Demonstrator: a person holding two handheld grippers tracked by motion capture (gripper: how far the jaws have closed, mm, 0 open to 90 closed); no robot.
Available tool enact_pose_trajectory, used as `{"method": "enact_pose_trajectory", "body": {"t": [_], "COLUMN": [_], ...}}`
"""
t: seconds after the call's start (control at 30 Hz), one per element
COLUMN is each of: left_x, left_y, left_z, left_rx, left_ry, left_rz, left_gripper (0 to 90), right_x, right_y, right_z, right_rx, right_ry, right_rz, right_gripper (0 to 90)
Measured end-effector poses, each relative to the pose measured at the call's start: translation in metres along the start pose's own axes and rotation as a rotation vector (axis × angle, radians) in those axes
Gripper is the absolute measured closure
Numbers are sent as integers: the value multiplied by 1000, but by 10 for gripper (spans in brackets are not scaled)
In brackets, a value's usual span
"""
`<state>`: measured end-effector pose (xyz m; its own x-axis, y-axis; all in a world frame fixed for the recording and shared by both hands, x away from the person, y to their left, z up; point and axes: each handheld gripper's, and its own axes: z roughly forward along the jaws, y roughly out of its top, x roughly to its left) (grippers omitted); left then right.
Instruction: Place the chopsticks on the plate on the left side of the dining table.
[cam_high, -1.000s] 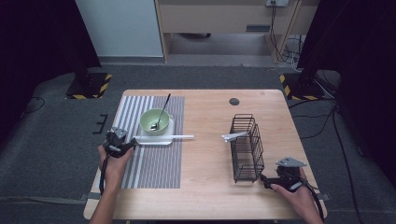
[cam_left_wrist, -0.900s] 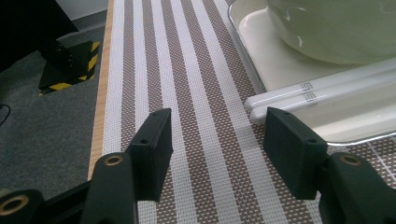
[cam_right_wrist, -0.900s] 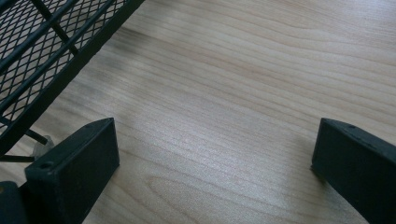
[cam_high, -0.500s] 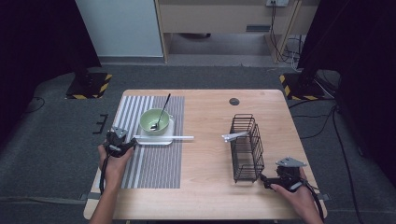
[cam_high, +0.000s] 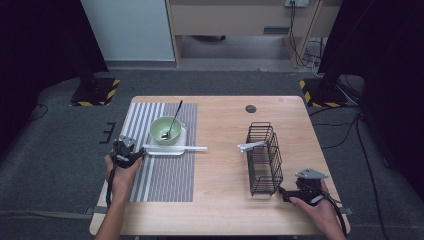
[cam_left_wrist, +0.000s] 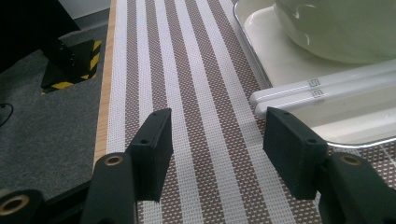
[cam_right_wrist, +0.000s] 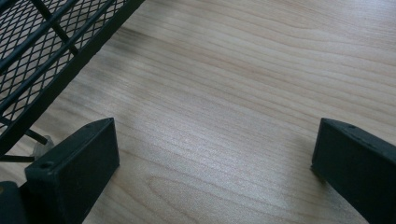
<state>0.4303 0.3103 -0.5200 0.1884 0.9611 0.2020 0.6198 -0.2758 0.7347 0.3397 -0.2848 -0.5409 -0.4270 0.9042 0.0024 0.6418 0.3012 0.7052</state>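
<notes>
A pale green bowl (cam_high: 165, 129) with a dark spoon (cam_high: 174, 119) in it sits on a white tray (cam_high: 181, 148), over a striped placemat (cam_high: 150, 175). A pair of white chopsticks (cam_high: 175, 147) lies across the tray's near edge. My left gripper (cam_high: 134, 153) rests on the mat just left of the tray, open and empty; in the left gripper view the chopstick ends (cam_left_wrist: 299, 91) lie just beyond its right jaw. A black wire basket (cam_high: 264, 157) stands at the right with a white utensil (cam_high: 251, 146) poking out. My right gripper (cam_high: 286, 192) sits open beside the basket's near corner (cam_right_wrist: 42, 60).
A small dark round disc (cam_high: 250, 108) lies on the wooden table (cam_high: 225, 165) near its far edge. Black stands with yellow-striped bases (cam_high: 95, 92) flank the table on the grey floor. Cables (cam_high: 340, 145) trail at the right.
</notes>
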Motion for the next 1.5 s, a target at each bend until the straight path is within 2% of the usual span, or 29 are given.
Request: {"method": "enact_pose_trajectory", "body": {"t": [0.63,1.07,1.2,1.33,1.4,1.43,1.5], "left_x": [2,3,4,5,3,3,1], "left_y": [-1,0,0,3,9,9,13], "left_z": [1,-4,-7,-10,-15,-15,-17], "left_rx": [2,-2,-7,2,-5,-5,-5], "left_ry": [1,-11,-21,-53,-97,-97,-127], "left_rz": [-4,-1,-9,-21,-36,-36,-34], "left_gripper": [412,380,335,290,214,186,159], "right_x": [0,0,0,0,0,0,0], "right_y": [0,0,0,0,0,0,0], "right_z": [0,0,0,0,0,0,0], "right_rx": [0,0,0,0,0,0,0], "right_ry": [0,0,0,0,0,0,0], "right_rz": [0,0,0,0,0,0,0], "right_gripper": [6,6,6,6,6,6,6]}}
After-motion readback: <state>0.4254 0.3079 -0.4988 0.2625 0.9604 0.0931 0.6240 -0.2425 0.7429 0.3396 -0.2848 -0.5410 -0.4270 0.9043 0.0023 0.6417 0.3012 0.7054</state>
